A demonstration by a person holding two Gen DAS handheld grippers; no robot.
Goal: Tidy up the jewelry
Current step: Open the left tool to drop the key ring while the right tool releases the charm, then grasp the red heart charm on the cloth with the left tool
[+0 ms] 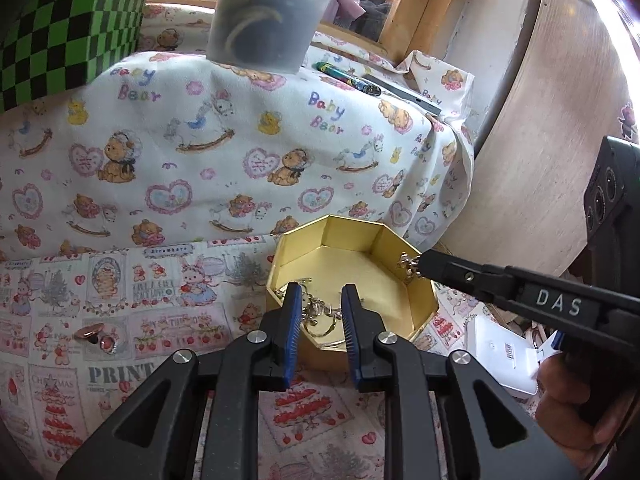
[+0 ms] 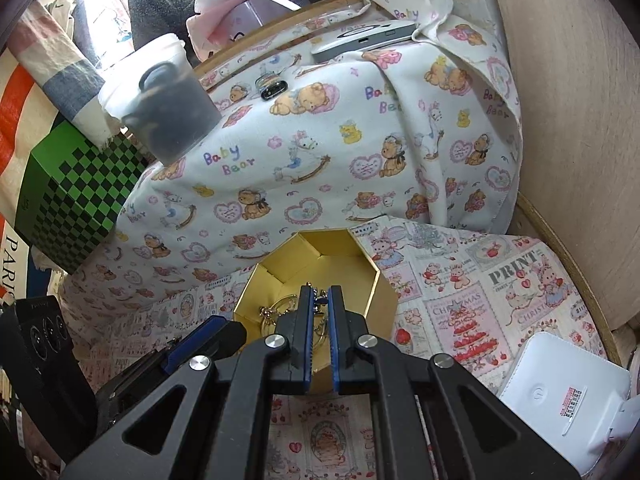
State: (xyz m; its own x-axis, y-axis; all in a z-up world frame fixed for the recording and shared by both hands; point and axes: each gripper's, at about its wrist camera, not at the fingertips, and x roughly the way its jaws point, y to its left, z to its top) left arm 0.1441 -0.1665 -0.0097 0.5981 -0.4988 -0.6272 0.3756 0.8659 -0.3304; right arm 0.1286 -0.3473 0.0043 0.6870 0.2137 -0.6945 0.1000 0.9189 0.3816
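Observation:
A gold octagonal box (image 1: 344, 248) stands open on the printed cloth, also in the right wrist view (image 2: 320, 246). Gold and silver chains and rings (image 1: 316, 314) lie inside it. My left gripper (image 1: 320, 300) is open over the box's near rim. My right gripper (image 2: 321, 294) is shut on a silver chain (image 2: 320, 300) and holds it over the box; in the left wrist view its tip (image 1: 424, 266) holds the chain (image 1: 407, 267) at the box's right rim. Two ring-like pieces (image 1: 98, 338) lie on the cloth to the left.
A draped bear-print mound (image 1: 240, 140) rises behind the box, with a grey tub (image 1: 264, 20), a pen (image 1: 348, 78) and a flat grey device (image 1: 408, 94) on top. A green checkered box (image 1: 68, 24) stands left. A white case (image 2: 568, 396) lies right. A curved wooden wall (image 2: 580, 120) stands right.

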